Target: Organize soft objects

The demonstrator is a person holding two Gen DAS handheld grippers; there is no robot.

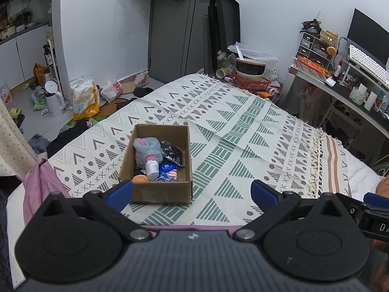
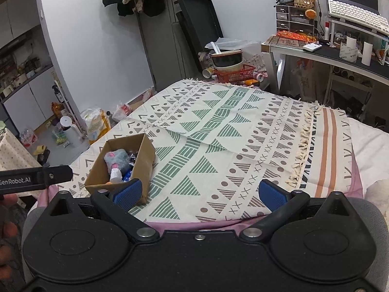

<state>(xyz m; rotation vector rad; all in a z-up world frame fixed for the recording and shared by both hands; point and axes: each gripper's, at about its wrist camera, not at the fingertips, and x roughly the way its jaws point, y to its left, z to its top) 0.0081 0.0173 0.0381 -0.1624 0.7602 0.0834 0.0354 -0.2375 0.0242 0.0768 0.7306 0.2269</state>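
Broadly, a bed filled both views, spread with a flat woven blanket point(image 1: 243, 121) of cream cloth printed with green and grey triangles, fringed with tassels at one edge. On it stood an open rectangular cardboard box point(image 1: 158, 170), walls upright and flaps absent or folded. Inside lay a fuzzy grey plush toy point(image 1: 147, 150) with pink patches, a crinkled black glossy packet point(image 1: 173, 154) beside it, a small white roll point(image 1: 152, 168), blue items and an orange ball point(image 1: 139, 178) near the front wall.

Left gripper point(image 1: 192, 192) hovered just before the box, blue ribbed fingers spread wide, empty. Right gripper point(image 2: 201, 192) hung likewise, fingers wide apart, nothing between them, box to its left.
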